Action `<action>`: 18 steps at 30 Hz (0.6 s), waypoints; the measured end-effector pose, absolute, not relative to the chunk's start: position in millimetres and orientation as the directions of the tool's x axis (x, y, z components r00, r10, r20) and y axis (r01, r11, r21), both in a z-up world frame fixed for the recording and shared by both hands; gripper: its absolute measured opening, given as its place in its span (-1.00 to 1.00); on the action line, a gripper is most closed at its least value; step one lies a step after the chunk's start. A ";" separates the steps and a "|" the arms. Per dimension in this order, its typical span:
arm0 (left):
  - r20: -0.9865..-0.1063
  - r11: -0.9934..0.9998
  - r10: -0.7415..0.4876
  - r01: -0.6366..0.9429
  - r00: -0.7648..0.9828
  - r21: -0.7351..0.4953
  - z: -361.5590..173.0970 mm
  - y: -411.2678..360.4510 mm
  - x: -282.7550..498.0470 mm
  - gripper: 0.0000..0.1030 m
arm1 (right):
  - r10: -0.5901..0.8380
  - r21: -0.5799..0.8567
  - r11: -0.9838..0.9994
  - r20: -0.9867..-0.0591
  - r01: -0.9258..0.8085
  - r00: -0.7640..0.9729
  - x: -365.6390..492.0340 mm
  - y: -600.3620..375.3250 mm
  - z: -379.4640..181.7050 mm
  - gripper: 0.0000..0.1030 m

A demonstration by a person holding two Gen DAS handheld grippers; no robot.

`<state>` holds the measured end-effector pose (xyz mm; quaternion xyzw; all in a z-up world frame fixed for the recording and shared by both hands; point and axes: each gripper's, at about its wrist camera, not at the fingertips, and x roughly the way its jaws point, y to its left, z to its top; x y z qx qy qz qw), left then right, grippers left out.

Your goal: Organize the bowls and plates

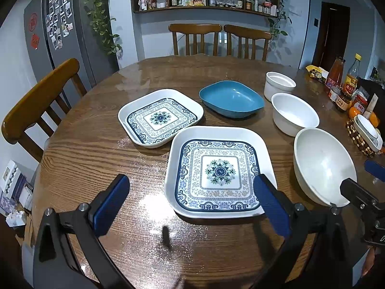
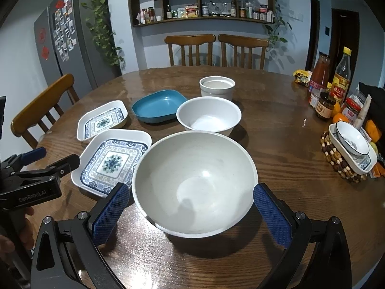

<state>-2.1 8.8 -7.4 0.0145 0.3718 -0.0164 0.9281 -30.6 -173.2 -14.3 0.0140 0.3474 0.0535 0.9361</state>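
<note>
On the round brown wooden table [image 2: 276,125] the dishes lie in two rough lines running from near to far. The right tool [image 2: 192,210] is spread wide and released, its blue pads standing just outside either side of the large speckled white round bowl [image 2: 195,183], which sits dead ahead and nearest to it; nothing is gripped. Beyond that bowl, on the same line, stand the medium white round bowl [image 2: 208,114] and then the small white straight-sided cup-like bowl [image 2: 217,88], so the three shrink in size going away. By my reading, the smaller ones nest into the big one, which favours the right tool.

The left tool [image 1: 191,203] is also released and empty, hovering over bare table with the large square white plate with blue patterned centre [image 1: 217,171] just ahead and to its right, one pad overlapping the plate's near right corner in the view. The smaller square patterned plate [image 1: 160,118] lies farther and to the left, and the blue rounded-square dish [image 1: 231,98] farther still.

Whether that left pad touches the plate cannot be told. The near table edge is hidden by both tools.
</note>
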 end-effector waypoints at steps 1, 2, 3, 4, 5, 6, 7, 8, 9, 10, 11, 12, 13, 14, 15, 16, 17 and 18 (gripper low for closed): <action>-0.691 0.999 -0.021 0.041 0.722 0.013 -7.4 9.5 -2.5 0.98 | 0.110 0.063 0.994 -0.648 -0.090 0.754 -30.6 -173.1 -14.3 1.00; -0.691 0.999 -0.020 0.039 0.723 0.012 -7.2 10.2 -3.0 0.98 | 0.109 0.063 0.994 -0.647 -0.090 0.754 -31.3 -173.1 -14.1 1.00; -0.691 0.999 -0.019 0.038 0.723 0.012 -7.2 10.5 -3.7 0.98 | 0.109 0.062 0.994 -0.646 -0.090 0.755 -31.9 -172.9 -13.7 1.00; -0.691 0.999 -0.020 0.038 0.723 0.011 -7.1 11.0 -4.0 0.98 | 0.107 0.060 0.994 -0.645 -0.089 0.756 -32.3 -172.5 -13.6 1.00; -0.691 0.999 -0.021 0.038 0.722 0.009 -7.0 11.4 -4.4 0.98 | 0.107 0.059 0.994 -0.644 -0.090 0.757 -32.9 -172.6 -13.3 1.00; -0.691 0.999 -0.020 0.037 0.723 0.010 -7.1 11.3 -4.4 0.98 | 0.108 0.059 0.994 -0.643 -0.091 0.758 -34.0 -172.4 -12.8 1.00; -0.690 0.999 -0.020 0.037 0.723 0.009 -7.0 11.3 -4.7 0.98 | 0.109 0.058 0.994 -0.642 -0.093 0.759 -34.8 -171.9 -12.2 1.00; -0.690 0.999 -0.022 0.038 0.723 0.009 -6.9 11.3 -4.8 0.98 | 0.108 0.056 0.994 -0.643 -0.094 0.758 -35.0 -171.3 -12.4 1.00; -0.691 0.999 -0.023 0.040 0.723 0.008 -7.1 11.2 -4.8 0.98 | 0.106 0.053 0.994 -0.644 -0.095 0.758 -35.1 -170.9 -12.7 1.00; -0.691 0.999 -0.024 0.041 0.722 0.008 -7.2 11.0 -5.1 0.98 | 0.105 0.051 0.994 -0.645 -0.094 0.757 -35.5 -171.0 -12.6 1.00; -0.692 0.999 -0.024 0.042 0.722 0.009 -7.5 10.7 -5.2 0.98 | 0.106 0.052 0.994 -0.644 -0.095 0.757 -35.6 -171.1 -12.7 1.00; -0.692 0.999 -0.024 0.043 0.722 0.010 -7.7 10.3 -5.3 0.98 | 0.107 0.053 0.994 -0.644 -0.095 0.757 -35.7 -171.0 -12.8 1.00; -0.692 0.999 -0.024 0.044 0.721 0.010 -7.9 9.8 -5.3 0.98 | 0.107 0.054 0.994 -0.644 -0.094 0.757 -35.9 -171.2 -13.1 1.00; -0.693 0.999 -0.025 0.044 0.721 0.010 -8.0 9.7 -5.4 0.98 | 0.106 0.053 0.994 -0.643 -0.094 0.758 -35.8 -170.8 -13.0 1.00; -0.693 0.999 -0.025 0.043 0.721 0.010 -8.0 9.9 -5.6 0.98 | 0.106 0.054 0.994 -0.643 -0.093 0.758 -36.2 -170.8 -13.3 1.00; -0.692 0.999 -0.024 0.043 0.721 0.011 -8.1 9.9 -5.6 0.98 | 0.107 0.054 0.994 -0.643 -0.095 0.758 -35.8 -170.9 -13.0 1.00; -0.692 0.999 -0.023 0.043 0.721 0.011 -8.2 9.9 -5.7 0.98 | 0.107 0.053 0.994 -0.643 -0.095 0.758 -35.8 -170.9 -13.0 1.00; -0.693 0.999 -0.023 0.042 0.720 0.011 -8.3 10.1 -5.5 0.98 | 0.107 0.053 0.994 -0.643 -0.096 0.758 -35.8 -170.8 -13.0 1.00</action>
